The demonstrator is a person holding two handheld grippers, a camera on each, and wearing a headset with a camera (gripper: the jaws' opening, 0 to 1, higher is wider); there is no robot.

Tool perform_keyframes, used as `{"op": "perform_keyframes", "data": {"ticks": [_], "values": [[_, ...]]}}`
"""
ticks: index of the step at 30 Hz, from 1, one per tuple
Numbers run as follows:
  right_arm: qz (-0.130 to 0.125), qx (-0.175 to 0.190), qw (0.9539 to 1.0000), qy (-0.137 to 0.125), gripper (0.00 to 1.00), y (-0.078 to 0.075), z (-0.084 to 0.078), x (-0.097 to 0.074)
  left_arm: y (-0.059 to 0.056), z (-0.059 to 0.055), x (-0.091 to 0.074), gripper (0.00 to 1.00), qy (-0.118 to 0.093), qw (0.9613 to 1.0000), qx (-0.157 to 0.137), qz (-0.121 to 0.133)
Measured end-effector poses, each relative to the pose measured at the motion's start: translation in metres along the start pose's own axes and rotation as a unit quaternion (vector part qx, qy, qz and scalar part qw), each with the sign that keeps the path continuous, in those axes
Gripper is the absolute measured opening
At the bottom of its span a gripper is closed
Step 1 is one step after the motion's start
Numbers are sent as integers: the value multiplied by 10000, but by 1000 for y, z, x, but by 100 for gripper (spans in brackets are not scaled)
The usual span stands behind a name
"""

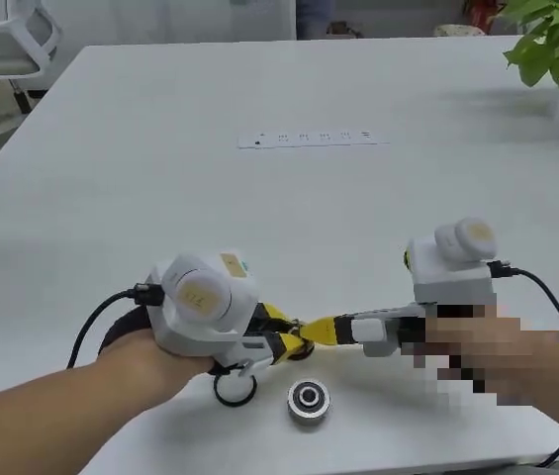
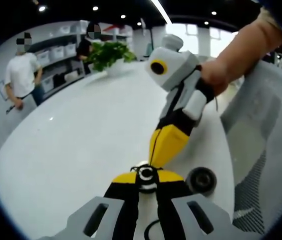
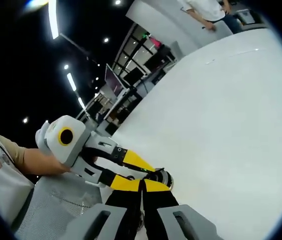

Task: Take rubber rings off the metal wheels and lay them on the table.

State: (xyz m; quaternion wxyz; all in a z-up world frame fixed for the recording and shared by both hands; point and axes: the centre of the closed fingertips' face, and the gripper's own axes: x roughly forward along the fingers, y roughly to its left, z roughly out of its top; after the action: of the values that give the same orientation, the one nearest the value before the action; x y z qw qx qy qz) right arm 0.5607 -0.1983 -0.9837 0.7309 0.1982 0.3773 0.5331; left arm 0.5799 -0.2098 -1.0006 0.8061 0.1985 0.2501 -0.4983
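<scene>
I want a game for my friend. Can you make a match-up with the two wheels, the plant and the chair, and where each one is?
Things:
1 held wheel
2 loose wheel
3 plant
4 chair

Places:
A far right
B in left gripper
C far left, beside table
D on table, near edge

Pairs: 1-B, 2-D, 3-A, 4-C

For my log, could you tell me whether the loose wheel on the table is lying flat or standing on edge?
Flat: the metal wheel shows its round face upward on the table.
</scene>
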Motion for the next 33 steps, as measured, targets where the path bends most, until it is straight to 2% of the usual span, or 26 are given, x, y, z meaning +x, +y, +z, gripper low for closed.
{"op": "perform_keyframes", "data": {"ticks": [8, 17, 28, 33], "values": [[230, 115, 9997, -10, 0, 6, 2, -1, 0, 0, 0, 12, -4, 10000, 3, -10], [-46, -102, 9999, -30, 0, -5, 3, -1, 0, 0, 0, 13, -16, 10000, -52, -2], [-121, -164, 9998, -38, 0, -11, 4, -3, 0, -1, -2, 14, 24, 9999, -90, -105], [-120, -168, 9998, -59, 0, -10, 5, -4, -3, -1, -5, 18, 67, 9998, -32, -176]]}}
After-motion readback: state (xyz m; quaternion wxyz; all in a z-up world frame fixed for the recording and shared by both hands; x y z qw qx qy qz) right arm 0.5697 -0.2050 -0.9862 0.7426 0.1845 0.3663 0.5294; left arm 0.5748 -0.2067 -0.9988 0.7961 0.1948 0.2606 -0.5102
